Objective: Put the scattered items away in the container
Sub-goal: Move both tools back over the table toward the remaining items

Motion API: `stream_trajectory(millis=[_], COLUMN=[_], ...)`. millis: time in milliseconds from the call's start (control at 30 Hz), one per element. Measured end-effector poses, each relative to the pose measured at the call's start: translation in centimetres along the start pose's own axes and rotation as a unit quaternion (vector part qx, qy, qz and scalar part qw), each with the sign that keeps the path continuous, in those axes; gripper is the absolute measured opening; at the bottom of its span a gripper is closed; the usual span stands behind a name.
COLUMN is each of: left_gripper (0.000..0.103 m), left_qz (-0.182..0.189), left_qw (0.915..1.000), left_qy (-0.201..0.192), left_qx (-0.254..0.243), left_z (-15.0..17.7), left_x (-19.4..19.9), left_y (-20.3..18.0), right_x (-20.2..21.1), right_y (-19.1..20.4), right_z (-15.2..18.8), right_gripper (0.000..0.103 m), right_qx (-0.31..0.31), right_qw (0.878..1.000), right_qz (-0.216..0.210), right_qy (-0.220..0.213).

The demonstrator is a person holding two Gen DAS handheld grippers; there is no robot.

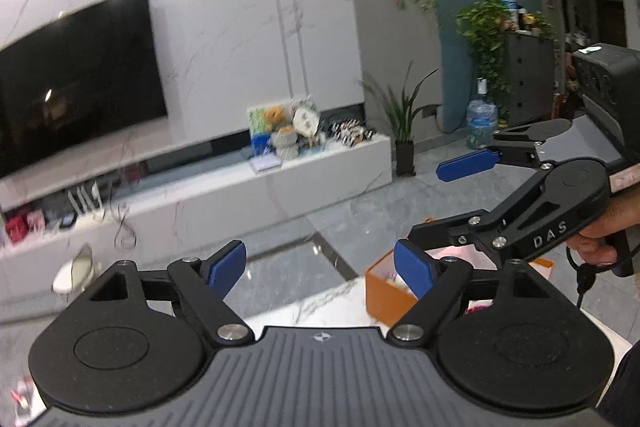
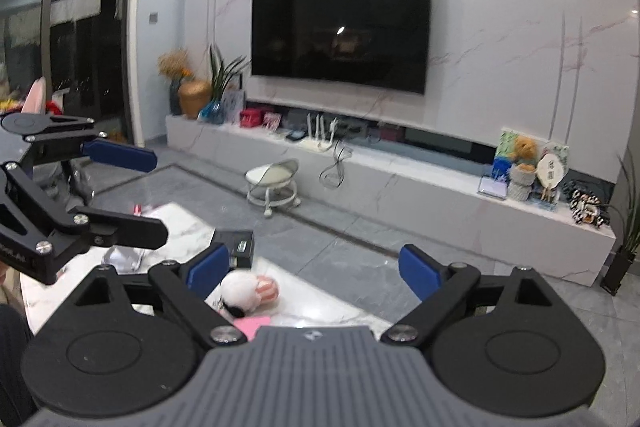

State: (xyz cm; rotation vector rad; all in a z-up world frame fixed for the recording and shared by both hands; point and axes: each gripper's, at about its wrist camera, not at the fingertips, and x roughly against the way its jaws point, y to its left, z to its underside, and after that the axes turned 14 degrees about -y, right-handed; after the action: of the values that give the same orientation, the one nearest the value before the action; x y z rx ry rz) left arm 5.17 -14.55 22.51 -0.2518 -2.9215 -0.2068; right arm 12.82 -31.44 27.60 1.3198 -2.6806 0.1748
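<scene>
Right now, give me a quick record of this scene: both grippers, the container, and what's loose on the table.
left gripper: open, empty, raised
right gripper: open, empty, raised
container: orange box, open, on the marble table
loose items: plush toy, pink note, black box
task stage: nothing gripped yet

The left gripper (image 1: 320, 269) is held level and well above the surface, its blue-padded fingers (image 1: 227, 267) spread wide with nothing between them. The right gripper (image 2: 314, 269) sits the same way, jaws wide apart and empty. Each shows in the other's view (the right one off to the left camera's right side), and a hand (image 1: 604, 231) wraps the right gripper's handle from behind.
</scene>
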Motion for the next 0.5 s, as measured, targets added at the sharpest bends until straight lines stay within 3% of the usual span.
stream_trajectory(millis=[233,500], left_gripper=[0.096,0.096], left_qz=[-0.008,-0.011], left_qw=[0.9973,0.9921], left_qy=[0.062,0.102], left_qx=[0.039,0.072], left_z=[4.9,9.3], left_x=[-3.3,-4.9], left_y=[2.0,3.9], right_x=[-3.8,-7.5], right_y=[-0.2,-0.8], right_z=[3.0,7.2], right_gripper=[0.093,0.093], right_qx=[-0.002,-0.01], right_qw=[0.999,0.994], right_qz=[-0.001,0.007], right_qy=[0.051,0.111])
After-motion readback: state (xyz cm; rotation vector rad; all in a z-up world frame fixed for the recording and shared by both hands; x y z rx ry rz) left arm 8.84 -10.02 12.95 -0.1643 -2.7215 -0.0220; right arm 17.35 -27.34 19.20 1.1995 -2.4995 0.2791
